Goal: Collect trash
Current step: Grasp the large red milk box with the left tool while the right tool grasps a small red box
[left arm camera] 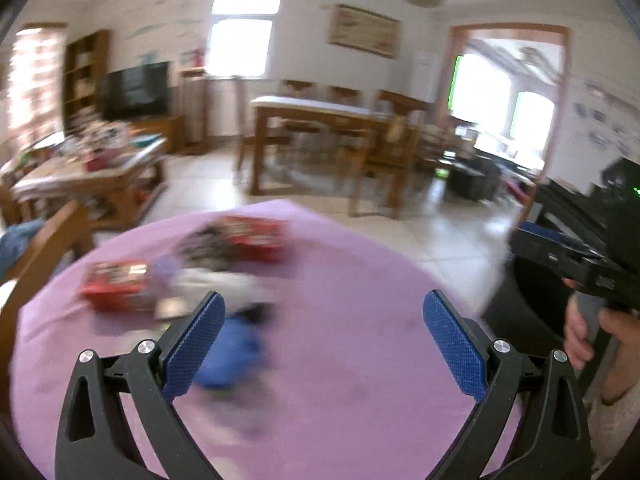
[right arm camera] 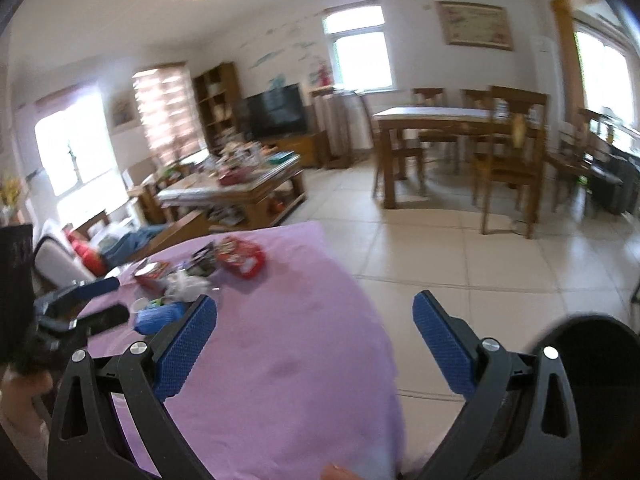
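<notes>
Trash lies heaped at the far left of the purple-clothed desk: red packets, crumpled white tissue, a blue wad; likely light, soft and crinkly, best pinched at a bunched fold. Left tongs and right tongs both gape wide, holding nothing

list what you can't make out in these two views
- Left wrist view: motion blur smears the trash pile; wrapper print and the blue item are unreadable.
- Right wrist view: left gripper sits at the edge; whether it is open is unclear there.
- Right wrist view: black bin is cut off by the frame and the right gripper; contents hidden.
</notes>
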`<action>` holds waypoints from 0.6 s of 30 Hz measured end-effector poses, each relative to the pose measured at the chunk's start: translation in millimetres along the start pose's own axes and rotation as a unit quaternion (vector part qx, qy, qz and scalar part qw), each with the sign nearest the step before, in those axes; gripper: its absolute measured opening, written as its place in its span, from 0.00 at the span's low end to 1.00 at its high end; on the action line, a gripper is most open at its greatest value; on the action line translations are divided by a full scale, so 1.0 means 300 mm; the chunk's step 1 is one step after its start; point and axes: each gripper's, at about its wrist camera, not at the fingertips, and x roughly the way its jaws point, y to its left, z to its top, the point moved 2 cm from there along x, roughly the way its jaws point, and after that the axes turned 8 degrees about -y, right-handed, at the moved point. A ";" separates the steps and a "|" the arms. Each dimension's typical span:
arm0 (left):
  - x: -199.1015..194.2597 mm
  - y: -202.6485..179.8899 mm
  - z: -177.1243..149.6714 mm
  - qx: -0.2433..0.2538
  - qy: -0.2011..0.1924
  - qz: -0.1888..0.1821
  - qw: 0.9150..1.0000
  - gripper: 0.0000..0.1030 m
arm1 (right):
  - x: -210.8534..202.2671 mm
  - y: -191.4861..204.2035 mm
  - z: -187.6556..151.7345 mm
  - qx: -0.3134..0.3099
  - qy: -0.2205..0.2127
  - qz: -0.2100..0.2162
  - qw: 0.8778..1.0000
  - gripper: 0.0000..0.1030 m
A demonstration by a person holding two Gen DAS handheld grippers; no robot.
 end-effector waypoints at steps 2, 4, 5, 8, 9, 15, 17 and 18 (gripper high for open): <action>0.000 0.121 0.009 -0.015 0.007 0.036 0.999 0.94 | 0.071 0.051 0.011 -0.016 0.014 0.020 1.000 0.95; 0.005 0.248 0.020 -0.033 0.016 0.070 0.997 0.94 | 0.149 0.101 0.022 -0.030 0.029 0.037 0.998 0.95; 0.011 0.292 0.019 -0.038 0.022 0.082 0.996 0.94 | 0.197 0.126 0.025 -0.040 0.040 0.046 0.997 0.95; 0.047 0.432 0.017 -0.044 0.045 0.125 0.990 0.94 | 0.336 0.202 0.032 -0.080 0.070 0.063 0.992 0.95; 0.061 0.460 0.017 -0.043 0.052 0.132 0.989 0.94 | 0.366 0.217 0.035 -0.093 0.076 0.066 0.991 0.95; 0.172 0.592 0.002 -0.035 0.101 0.157 0.982 0.94 | 0.600 0.291 0.023 -0.183 0.118 0.086 0.972 0.94; 0.213 0.580 -0.013 -0.038 0.119 0.155 0.980 0.94 | 0.660 0.290 0.014 -0.195 0.130 0.094 0.967 0.94; 0.240 0.592 -0.019 -0.038 0.127 0.157 0.979 0.94 | 0.689 0.285 0.007 -0.200 0.137 0.095 0.966 0.94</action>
